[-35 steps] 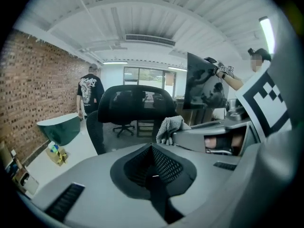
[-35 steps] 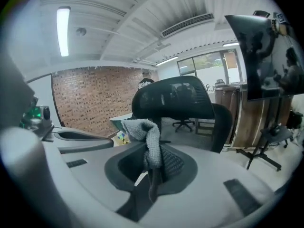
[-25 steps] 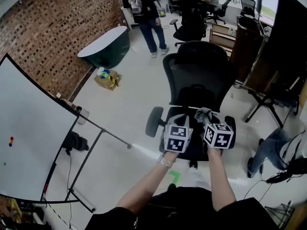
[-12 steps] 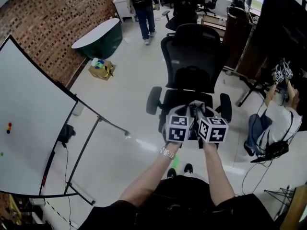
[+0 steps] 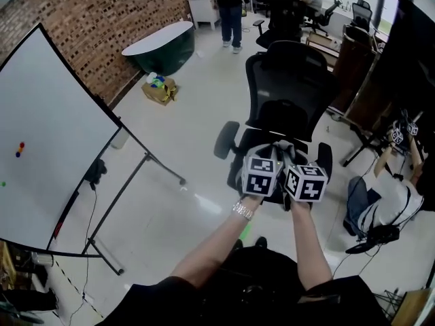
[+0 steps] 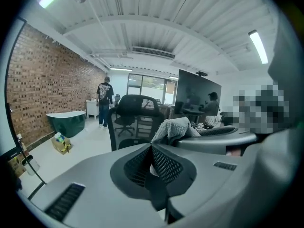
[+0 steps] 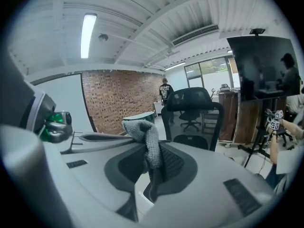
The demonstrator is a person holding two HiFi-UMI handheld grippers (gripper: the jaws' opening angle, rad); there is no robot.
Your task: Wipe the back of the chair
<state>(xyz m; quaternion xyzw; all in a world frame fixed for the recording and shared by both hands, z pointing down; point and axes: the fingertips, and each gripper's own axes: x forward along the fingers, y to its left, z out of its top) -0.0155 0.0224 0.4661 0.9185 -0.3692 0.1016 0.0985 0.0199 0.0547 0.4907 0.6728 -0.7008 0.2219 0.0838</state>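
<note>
A black mesh office chair [image 5: 289, 80] is standing on a pale floor [image 5: 177, 134], its seat towards the person and its tall backrest on the far side. The two grippers are hovering side by side over the seat, short of the backrest and not touching it.

A grey knitted cloth [image 7: 147, 141] is hanging bunched at the tips of the right gripper [image 7: 153, 175]. In the right gripper view, its jaws are pressing together on the lower part of the cloth while the top is flopping over towards the other gripper.

The left gripper [image 6: 153, 163] is sitting just beside it with its jaws closed together. In the left gripper view the cloth is showing just past their tips; whether they are nipping its edge cannot be told.

A large whiteboard on a wheeled stand [image 5: 47, 134] is standing well to the left. A red brick wall [image 5: 102, 19] and a dark green round-ended table [image 5: 163, 46] are lying beyond it. A person in dark clothes [image 5: 231, 5] is standing far behind the chair.
</note>
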